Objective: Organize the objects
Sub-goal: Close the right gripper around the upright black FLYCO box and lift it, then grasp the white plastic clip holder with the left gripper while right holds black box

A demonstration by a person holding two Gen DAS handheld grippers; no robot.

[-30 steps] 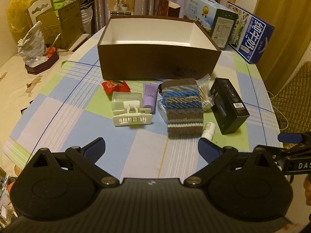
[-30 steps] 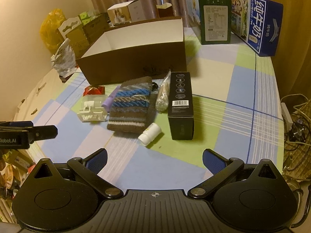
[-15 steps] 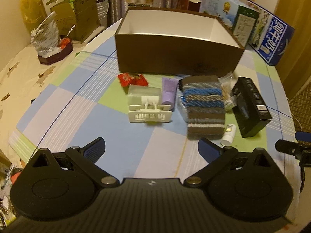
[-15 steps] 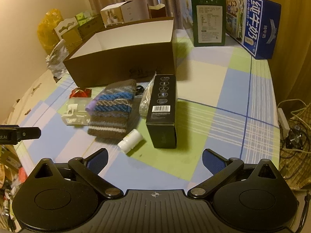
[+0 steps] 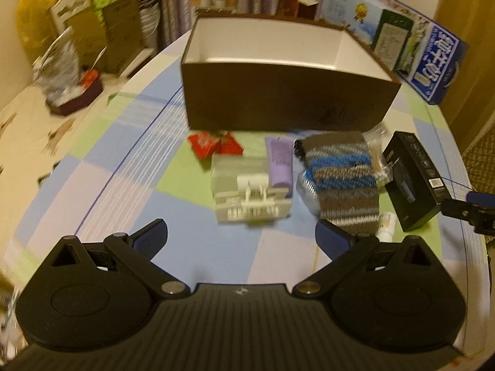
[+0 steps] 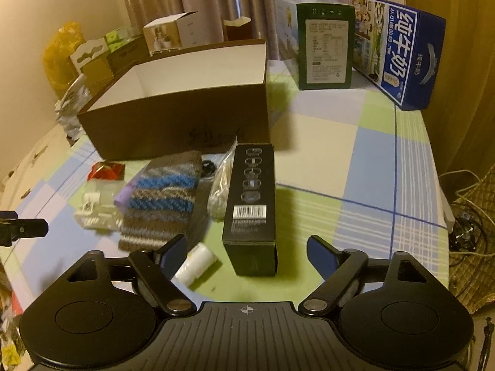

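An open brown box [image 5: 278,102] [image 6: 185,123] with a white inside stands on the checked tablecloth. In front of it lie a red packet [image 5: 213,143], a white plastic clip [image 5: 252,207] on a clear case, a purple tube [image 5: 280,165], a striped knit sock [image 5: 343,176] [image 6: 164,198], a bag of cotton swabs [image 6: 221,185], a black carton [image 6: 252,204] [image 5: 413,179] and a small white bottle [image 6: 195,267]. My left gripper [image 5: 241,238] is open, just short of the clip. My right gripper [image 6: 247,253] is open, its fingers either side of the carton's near end.
A green-and-white carton [image 6: 321,43] and a blue milk carton [image 6: 399,52] stand at the table's far right. Small boxes [image 6: 167,32] and a yellow bag [image 6: 58,58] crowd the far left. The table's right edge [image 6: 436,160] drops to cables and a woven chair.
Both grippers have moved forward toward the objects. The left one has closed in on the white clip; the right one has come up to the black carton's near end.
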